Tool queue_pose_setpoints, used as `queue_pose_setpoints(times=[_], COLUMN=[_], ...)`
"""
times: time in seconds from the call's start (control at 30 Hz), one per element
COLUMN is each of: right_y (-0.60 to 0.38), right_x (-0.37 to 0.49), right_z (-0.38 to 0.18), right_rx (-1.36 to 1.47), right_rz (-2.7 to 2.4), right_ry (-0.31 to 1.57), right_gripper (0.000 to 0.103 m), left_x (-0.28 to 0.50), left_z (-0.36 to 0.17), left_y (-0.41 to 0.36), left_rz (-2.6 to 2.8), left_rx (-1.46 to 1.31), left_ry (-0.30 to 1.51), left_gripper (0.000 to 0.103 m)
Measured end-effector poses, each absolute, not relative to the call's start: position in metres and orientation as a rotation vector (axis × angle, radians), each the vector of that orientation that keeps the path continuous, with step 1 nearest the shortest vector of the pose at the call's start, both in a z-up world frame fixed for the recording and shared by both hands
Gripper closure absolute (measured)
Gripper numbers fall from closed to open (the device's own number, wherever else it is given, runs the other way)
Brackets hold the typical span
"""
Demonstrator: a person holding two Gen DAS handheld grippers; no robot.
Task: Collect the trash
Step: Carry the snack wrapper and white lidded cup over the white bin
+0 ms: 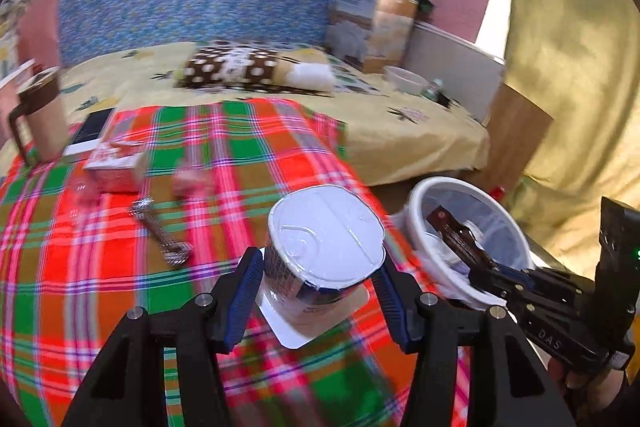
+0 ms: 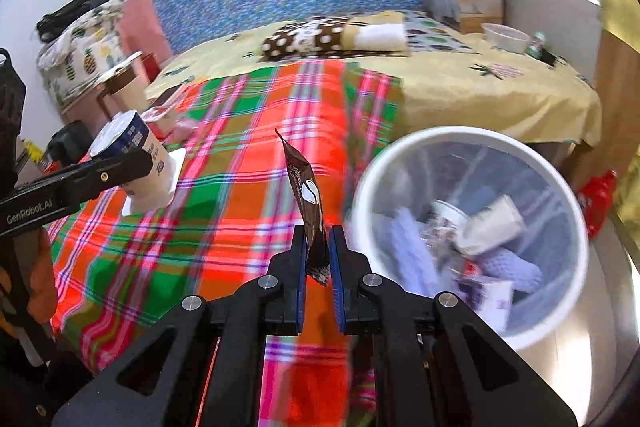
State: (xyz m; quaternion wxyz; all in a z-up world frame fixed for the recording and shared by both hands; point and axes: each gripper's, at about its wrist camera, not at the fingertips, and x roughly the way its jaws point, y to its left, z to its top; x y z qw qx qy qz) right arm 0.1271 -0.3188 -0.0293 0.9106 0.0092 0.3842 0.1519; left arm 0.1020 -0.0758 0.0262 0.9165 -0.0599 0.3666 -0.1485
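The left gripper (image 1: 316,291) squeezes one white foil-lidded paper cup (image 1: 320,259) above the checked red-and-green cloth (image 1: 100,287). The right gripper (image 2: 318,263) pinches one thin brown sachet (image 2: 308,203) beside the one round white bin (image 2: 400,151).

My table (image 1: 100,307) wears a red-green plaid cloth (image 1: 248,155). On it lie a crumpled foil wrapper (image 1: 162,233) mid-table, and a red-white box (image 1: 116,165) and mug (image 1: 42,119) toward the far left corner.
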Motion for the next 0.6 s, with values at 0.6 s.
queue_pose_setpoints(times=[0.6], right_y=[-0.386], right_x=[0.120], right_z=[-0.037], right_rx=[0.094], right_rz=[0.134], right_ry=[0.807], right_gripper=[0.090], left_x=[0.115], left_z=[0.024], left_y=[-0.175], left_rz=[-0.520], left_rx=[-0.034], left_ry=[0.776], left_gripper=[0.047])
